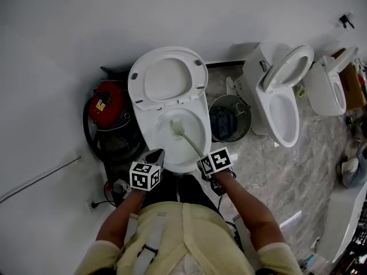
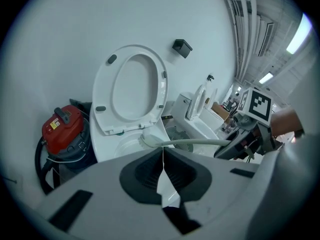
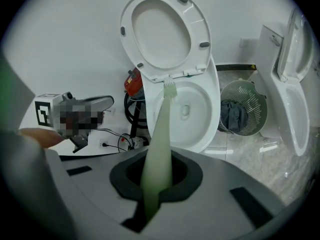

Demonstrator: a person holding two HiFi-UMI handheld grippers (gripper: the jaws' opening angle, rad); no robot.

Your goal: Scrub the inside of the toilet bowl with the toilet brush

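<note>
A plain white wall (image 1: 69, 50) and a marbled grey floor (image 1: 275, 171) frame everything. The toilet bowl (image 1: 148, 136) stands against the wall directly ahead of the person, at twelve o'clock, with its seat (image 1: 166, 79) tipped up and leaning back. A second toilet (image 1: 284, 113) sits well off at about two o'clock from the first, seat also raised, and a third toilet (image 1: 330, 87) stands just beyond it. At nine o'clock from the bowl, tucked against its side, is a red vacuum (image 1: 108, 105) with a black hose looped round it. At three o'clock, between the first and second toilets, stands a round wire basket (image 1: 245, 119) (dark cloth bundled inside).

The left gripper (image 1: 156, 153) hovers over the bowl's near rim at about seven o'clock. In its own view its jaws (image 2: 162, 176) are pressed together along a thin seam with nothing caught between them.

The right gripper (image 1: 205, 164) is at about five o'clock of the bowl, just over the near rim. Its jaws are clamped tight on the handle of the toilet brush (image 1: 189, 140), which runs out from between them (image 3: 155, 176) as a pale green shaft. The handle slants toward eleven o'clock across the bowl, and the bristled head is down inside, against the rear left of the basin below the seat hinge.
</note>
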